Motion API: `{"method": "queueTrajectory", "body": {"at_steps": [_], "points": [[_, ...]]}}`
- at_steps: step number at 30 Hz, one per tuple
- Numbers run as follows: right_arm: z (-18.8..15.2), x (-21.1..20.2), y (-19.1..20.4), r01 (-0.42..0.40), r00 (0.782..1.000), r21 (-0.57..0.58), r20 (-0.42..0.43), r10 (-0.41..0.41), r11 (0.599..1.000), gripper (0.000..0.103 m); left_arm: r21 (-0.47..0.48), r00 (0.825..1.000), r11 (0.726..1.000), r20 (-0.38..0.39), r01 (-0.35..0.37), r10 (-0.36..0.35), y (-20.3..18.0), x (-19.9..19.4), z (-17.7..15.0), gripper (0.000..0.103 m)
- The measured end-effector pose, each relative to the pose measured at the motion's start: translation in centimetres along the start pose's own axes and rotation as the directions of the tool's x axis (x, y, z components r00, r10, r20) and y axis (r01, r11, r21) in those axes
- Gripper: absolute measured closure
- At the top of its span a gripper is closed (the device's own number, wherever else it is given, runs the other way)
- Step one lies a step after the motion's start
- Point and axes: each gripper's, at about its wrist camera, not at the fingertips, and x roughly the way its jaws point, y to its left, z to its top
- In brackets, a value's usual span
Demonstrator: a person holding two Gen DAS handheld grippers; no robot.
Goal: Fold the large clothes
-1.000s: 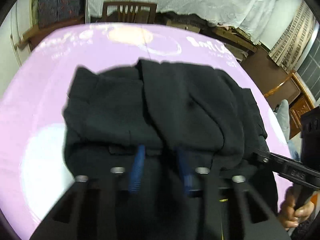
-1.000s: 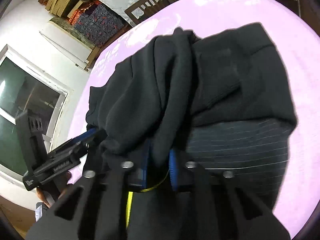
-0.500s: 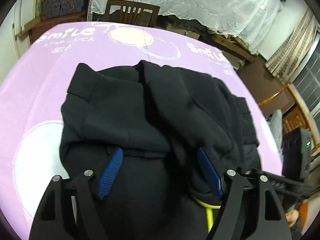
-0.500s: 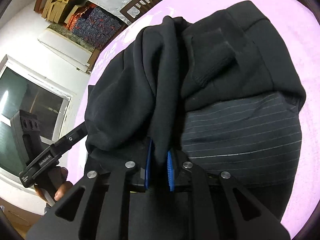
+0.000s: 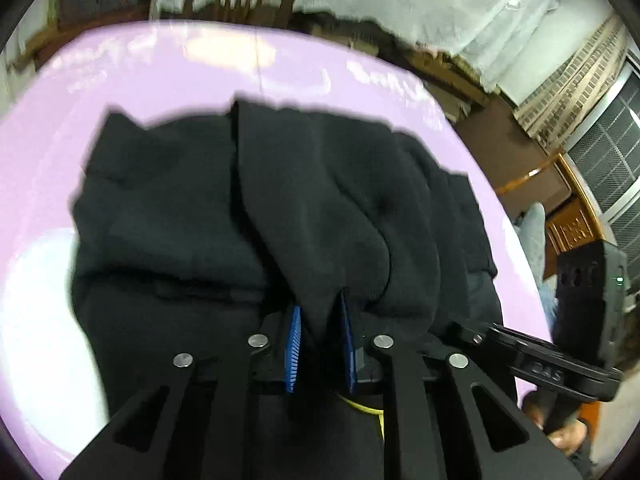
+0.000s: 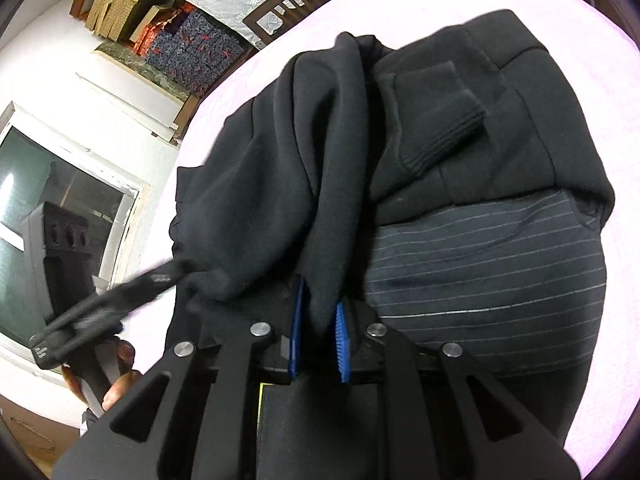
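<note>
Half a second ago the left gripper had its blue pads spread wide over the cloth; now its jaws are closing, with a hanging fold of the black sweatshirt pinched between them. That sweatshirt lies bunched across the middle of the pink desk, filling most of both views. In the right wrist view, the right gripper sits at the lower centre of the frame, its jaws clamped on another drooping fold of the sweatshirt. To the right of that fold, a dark pinstriped lining shows below a ribbed cuff. A wooden chair stands beyond the far edge of the desk, at the top of the left wrist view. A window fills the left edge of the right wrist view.
</note>
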Motion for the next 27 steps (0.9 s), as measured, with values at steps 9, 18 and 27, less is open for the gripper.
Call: {"method": "queueTrajectory", "body": {"at_steps": [9, 18, 27], "points": [[-0.2, 0.9, 2.4, 0.079, 0.997, -0.091, 0.010, -0.078, 0.993, 0.094, 0.091, 0.987, 0.983, 0.010, -0.161, 0.161, -0.4, 2.3, -1.4, 0.084], [0.8, -2.5, 1.0, 0.089, 0.995, -0.082, 0.058, -0.084, 0.993, 0.074, 0.040, 0.962, 0.975, 0.179, -0.218, 0.207, 0.4, -4.1, 0.5, 0.044], [5.5, -2.0, 2.0, -0.003, 0.994, -0.054, 0.105, 0.008, 0.999, 0.096, 0.155, 0.961, 0.952, 0.130, -0.263, 0.244, -3.4, 2.6, 3.9, 0.050]]}}
